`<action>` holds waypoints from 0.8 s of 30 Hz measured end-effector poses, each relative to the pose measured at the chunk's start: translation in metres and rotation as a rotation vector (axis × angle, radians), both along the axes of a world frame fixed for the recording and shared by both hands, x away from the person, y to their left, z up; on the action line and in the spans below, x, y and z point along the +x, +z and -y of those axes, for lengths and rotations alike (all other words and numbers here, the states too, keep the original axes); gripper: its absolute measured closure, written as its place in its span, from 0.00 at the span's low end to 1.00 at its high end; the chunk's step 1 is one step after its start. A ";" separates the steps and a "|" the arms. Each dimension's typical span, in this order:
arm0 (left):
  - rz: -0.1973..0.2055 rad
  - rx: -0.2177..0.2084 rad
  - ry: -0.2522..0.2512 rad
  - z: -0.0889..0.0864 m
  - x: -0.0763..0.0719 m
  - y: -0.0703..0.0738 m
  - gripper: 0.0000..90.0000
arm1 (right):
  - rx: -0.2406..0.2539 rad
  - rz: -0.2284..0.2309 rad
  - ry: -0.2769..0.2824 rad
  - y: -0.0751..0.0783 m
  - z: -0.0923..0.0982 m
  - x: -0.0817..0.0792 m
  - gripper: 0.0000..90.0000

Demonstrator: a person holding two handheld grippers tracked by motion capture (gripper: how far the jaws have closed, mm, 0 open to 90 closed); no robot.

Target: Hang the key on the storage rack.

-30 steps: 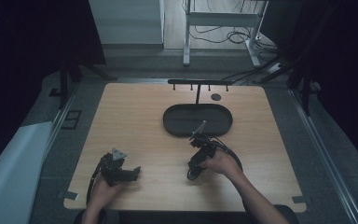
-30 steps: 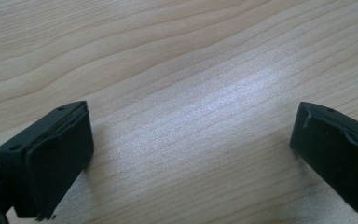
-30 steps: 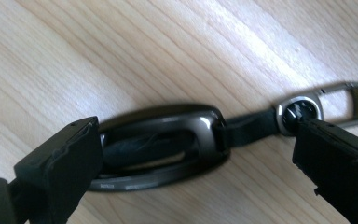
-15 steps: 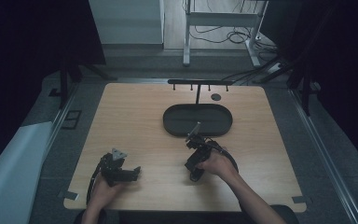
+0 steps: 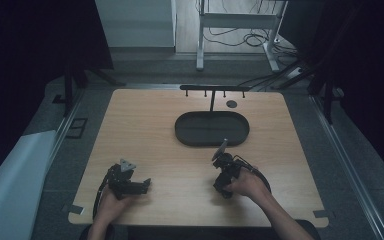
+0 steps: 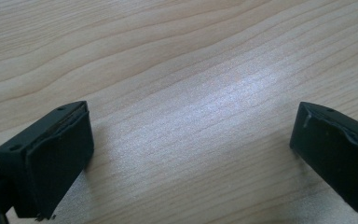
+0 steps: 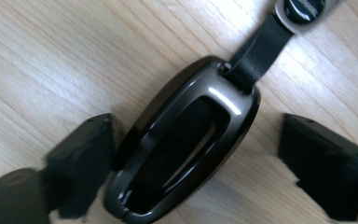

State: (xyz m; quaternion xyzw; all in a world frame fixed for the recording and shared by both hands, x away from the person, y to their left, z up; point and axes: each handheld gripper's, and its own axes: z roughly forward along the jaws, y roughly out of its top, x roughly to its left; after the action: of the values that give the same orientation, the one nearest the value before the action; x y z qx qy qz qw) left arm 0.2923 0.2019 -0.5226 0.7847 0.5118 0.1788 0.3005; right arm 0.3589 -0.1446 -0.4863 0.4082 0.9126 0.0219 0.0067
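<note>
Near edge, left: left gripper (image 5: 142, 183) lies low on the wooden table (image 5: 145, 130), jaws spread wide, bare wood between them, gripping nothing.
Near edge, right: right gripper (image 7: 196, 158) tilted down, jaws wide either side of a dark glossy key fob (image 7: 182, 144); one jaw looks just against its rim, not clamped.
Fob: flat on the wood, strap (image 7: 261, 44) running away.
Open room: black oval tray (image 5: 185, 134) mid-table, hook rack (image 5: 215, 88) along the far edge; broad bare wood to the left.
</note>
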 end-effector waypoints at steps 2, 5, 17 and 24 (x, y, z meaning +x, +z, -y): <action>0.000 0.001 0.000 0.000 0.000 0.000 0.00 | -0.010 0.003 0.016 0.002 0.003 -0.001 0.26; 0.000 0.000 0.000 0.000 0.000 0.000 0.00 | -0.005 0.004 0.023 0.004 0.007 0.001 0.38; 0.000 0.001 0.000 0.000 0.000 0.000 0.00 | -0.002 -0.008 0.096 0.008 0.016 0.013 0.54; 0.000 0.000 0.000 0.000 0.000 0.000 0.00 | 0.045 -0.016 0.108 0.018 0.023 0.016 0.55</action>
State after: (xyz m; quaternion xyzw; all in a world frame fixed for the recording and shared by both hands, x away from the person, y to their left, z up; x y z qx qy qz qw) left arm 0.2923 0.2018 -0.5226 0.7846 0.5120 0.1789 0.3004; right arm 0.3749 -0.1674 -0.4682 0.3586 0.9326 0.0397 -0.0110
